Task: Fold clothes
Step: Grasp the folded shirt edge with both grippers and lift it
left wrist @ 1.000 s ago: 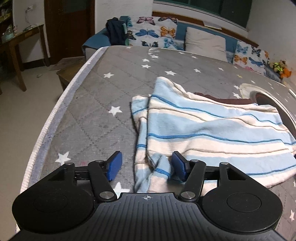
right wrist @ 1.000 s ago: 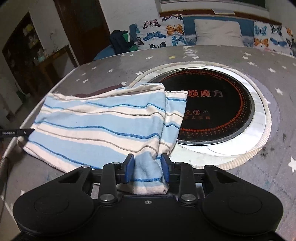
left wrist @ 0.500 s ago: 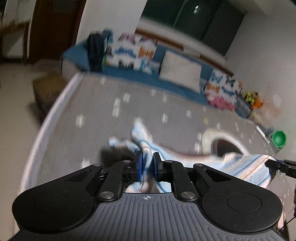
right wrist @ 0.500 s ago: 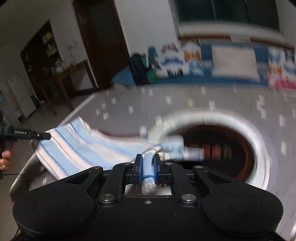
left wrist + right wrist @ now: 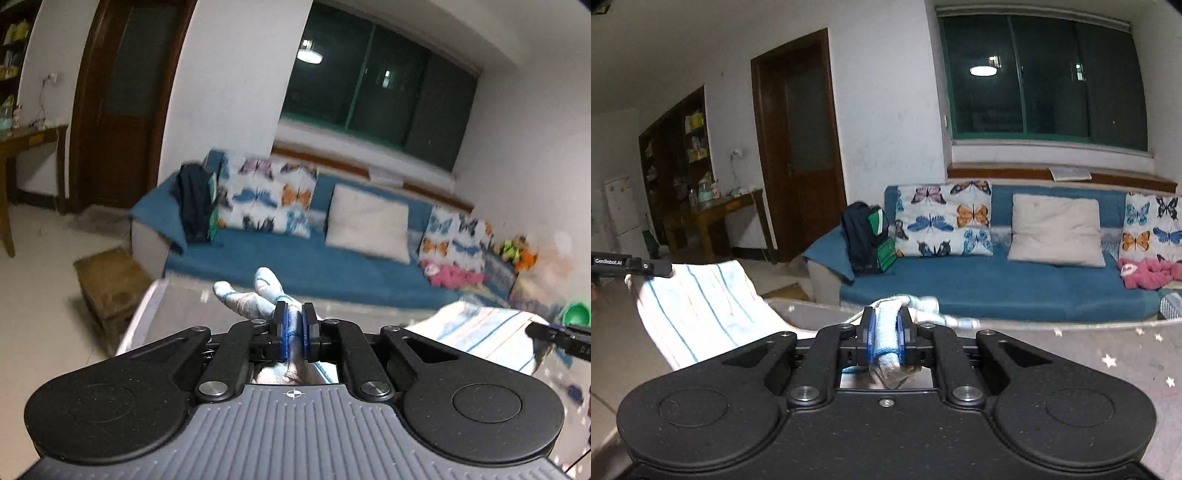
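- While both ends of the striped garment (image 5: 698,314) hang above the star-print table (image 5: 1108,354), we hold it stretched between our two tools.
- Our left hand-held gripper (image 5: 294,330) is clenched on a bunched corner, whose tip pokes out just ahead of the blue pads (image 5: 282,332).
- Our right hand-held gripper (image 5: 885,332) pinches another rolled corner; the cloth sags away to its left.
- Beyond both, blurred in the left view, sits what looks like a blue sofa (image 5: 997,284).
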Motion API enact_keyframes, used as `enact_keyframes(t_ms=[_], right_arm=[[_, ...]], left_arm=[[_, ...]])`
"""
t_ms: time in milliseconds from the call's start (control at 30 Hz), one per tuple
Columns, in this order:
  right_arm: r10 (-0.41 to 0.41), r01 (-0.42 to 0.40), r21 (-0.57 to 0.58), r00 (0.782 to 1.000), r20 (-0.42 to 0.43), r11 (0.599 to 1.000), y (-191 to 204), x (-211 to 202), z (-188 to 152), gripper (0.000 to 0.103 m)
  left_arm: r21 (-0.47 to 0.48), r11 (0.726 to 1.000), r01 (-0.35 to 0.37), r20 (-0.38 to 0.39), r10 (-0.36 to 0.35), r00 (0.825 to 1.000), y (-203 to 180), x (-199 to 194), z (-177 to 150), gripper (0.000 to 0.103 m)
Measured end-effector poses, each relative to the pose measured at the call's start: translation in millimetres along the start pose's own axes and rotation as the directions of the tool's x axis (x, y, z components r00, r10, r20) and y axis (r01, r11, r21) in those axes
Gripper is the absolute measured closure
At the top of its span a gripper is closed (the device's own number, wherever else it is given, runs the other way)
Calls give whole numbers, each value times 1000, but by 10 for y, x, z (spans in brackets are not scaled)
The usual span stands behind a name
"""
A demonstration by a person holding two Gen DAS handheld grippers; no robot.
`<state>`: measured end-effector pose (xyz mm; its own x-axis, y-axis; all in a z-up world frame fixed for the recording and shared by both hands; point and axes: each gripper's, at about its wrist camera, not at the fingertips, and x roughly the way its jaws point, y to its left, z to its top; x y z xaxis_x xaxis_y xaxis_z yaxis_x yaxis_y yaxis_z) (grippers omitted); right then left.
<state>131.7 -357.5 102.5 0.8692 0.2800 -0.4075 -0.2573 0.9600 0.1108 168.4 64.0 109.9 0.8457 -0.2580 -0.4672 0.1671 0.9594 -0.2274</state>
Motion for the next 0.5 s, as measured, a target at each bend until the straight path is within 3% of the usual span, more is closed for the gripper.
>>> enact_keyframes(t_ms=[133, 267, 367, 500], right_arm=[[-6, 8, 9, 989, -147, 1000, -65, 23, -612, 90], [-30, 29, -6, 959, -282, 1000, -32, -7, -1209, 90], [-50, 48, -16, 943, -330, 999, 42, -79, -1487, 90], [-56, 56, -8, 939, -338, 998, 104, -273, -1618, 90]], left_arm=[[-11, 1000, -22, -168, 20, 986, 170, 52, -738, 96], [10, 998, -55, -284, 56, 957, 287, 20, -1326, 96], [-9, 998, -58, -323, 52, 945, 349, -72, -1563, 96], [-1, 999, -48, -326, 46, 944, 319, -281, -1657, 96]])
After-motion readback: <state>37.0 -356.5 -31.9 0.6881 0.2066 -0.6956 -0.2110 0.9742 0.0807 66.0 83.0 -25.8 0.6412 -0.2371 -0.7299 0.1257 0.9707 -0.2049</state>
